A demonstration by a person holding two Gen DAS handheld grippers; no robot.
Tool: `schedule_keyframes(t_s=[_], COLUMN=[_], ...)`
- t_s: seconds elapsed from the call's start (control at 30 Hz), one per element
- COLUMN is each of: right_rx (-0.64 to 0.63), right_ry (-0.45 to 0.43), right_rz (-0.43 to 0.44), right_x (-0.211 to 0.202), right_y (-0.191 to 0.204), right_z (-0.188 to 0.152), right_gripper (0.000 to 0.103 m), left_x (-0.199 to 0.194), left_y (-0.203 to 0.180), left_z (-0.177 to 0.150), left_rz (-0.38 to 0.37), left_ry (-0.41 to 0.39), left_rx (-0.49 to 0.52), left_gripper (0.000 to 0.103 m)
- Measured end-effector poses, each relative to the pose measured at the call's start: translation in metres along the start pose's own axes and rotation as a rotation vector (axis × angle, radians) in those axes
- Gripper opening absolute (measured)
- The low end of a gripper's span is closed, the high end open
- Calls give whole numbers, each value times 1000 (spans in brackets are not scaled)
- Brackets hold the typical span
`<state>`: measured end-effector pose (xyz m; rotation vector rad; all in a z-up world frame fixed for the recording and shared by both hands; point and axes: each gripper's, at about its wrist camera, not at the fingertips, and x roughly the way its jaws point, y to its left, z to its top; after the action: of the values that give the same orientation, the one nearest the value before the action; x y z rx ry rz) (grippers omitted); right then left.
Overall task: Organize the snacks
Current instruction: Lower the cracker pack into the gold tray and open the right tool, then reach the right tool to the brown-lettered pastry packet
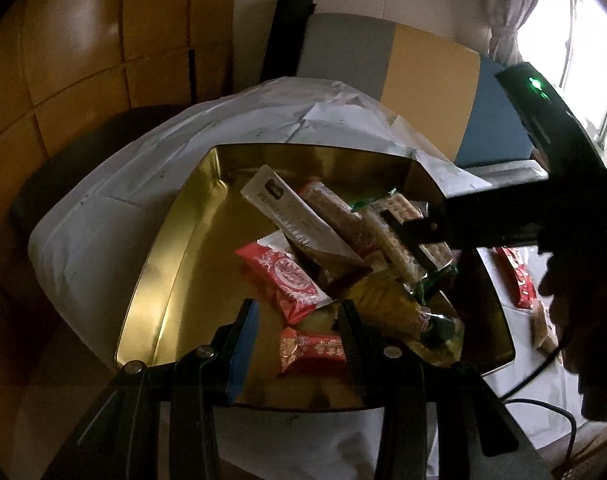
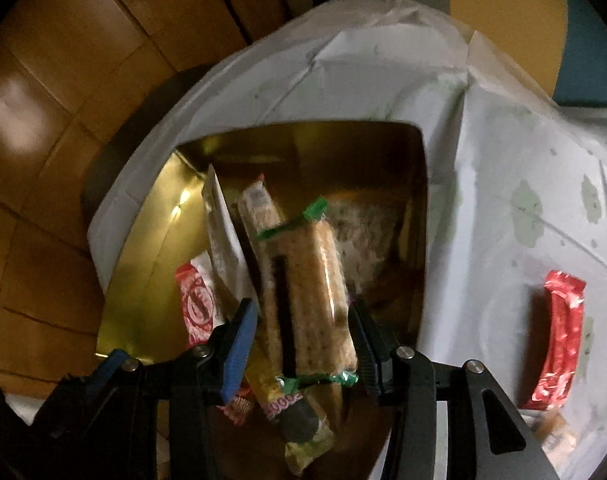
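Right wrist view — right gripper angled steeply down over gold tin, jaws parted around cracker pack.

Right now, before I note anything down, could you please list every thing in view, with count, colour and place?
tin: one, gold, on the cover
cover: one, white, under the tin
cracker pack: one, tan, green ends, between the right gripper's fingers
sachet: one, white, in the tin
bar: one, brown, in the tin
red-white packet: one, in the tin
red-gold packet: one, in the tin
yellow packet: one, in the tin
red packet: one, on the cover, outside the tin
chair: one, grey-yellow-blue, behind
left gripper: black, open
right gripper: black, open
hand: one, dark
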<state>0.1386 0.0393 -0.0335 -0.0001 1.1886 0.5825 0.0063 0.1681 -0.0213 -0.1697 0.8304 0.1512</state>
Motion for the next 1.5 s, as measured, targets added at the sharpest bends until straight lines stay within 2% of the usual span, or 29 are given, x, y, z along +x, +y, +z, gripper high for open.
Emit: schedule_keyframes(t_s=[0.03, 0.33, 0.6, 0.8, 1.0, 1.1, 1.27, 1.33, 1.5], right_rx=[-3, -49, -82, -72, -24, -8, 24, 22, -44], right_ry=[0, -39, -161, -214, -232, -231, -184, -150, -28], right_rz=[-2, 2, -28, -61, -86, -106, -152, -172, -211], right_x=[1, -20, -53, -81, -105, -114, -121, -124, -121], right_y=[0, -5, -8, -31, -71, -95, -133, -150, -176], right_z=[-3, -21, -34, -52, -74, -89, -110, -118, -133], right_gripper=[56, 56, 56, 58, 62, 68, 71, 82, 89], left_x=[0, -3, -8, -12, -13, -13, -14, -15, -17], left_y=[0, -9, -15, -24, -32, -38, -48, -52, -65], left_z=[0, 0, 0, 0, 0, -1, -2, -1, -1], left_rz=[0, -5, -5, -13, -18, -22, -36, -46, -68], left_ry=[-1, -5, -15, -19, -17, -11, -11, -15, -15], left_rx=[0, 23, 44, 66, 90, 104, 130, 141, 169], left_gripper=[41, 41, 41, 41, 41, 41, 41, 41, 41])
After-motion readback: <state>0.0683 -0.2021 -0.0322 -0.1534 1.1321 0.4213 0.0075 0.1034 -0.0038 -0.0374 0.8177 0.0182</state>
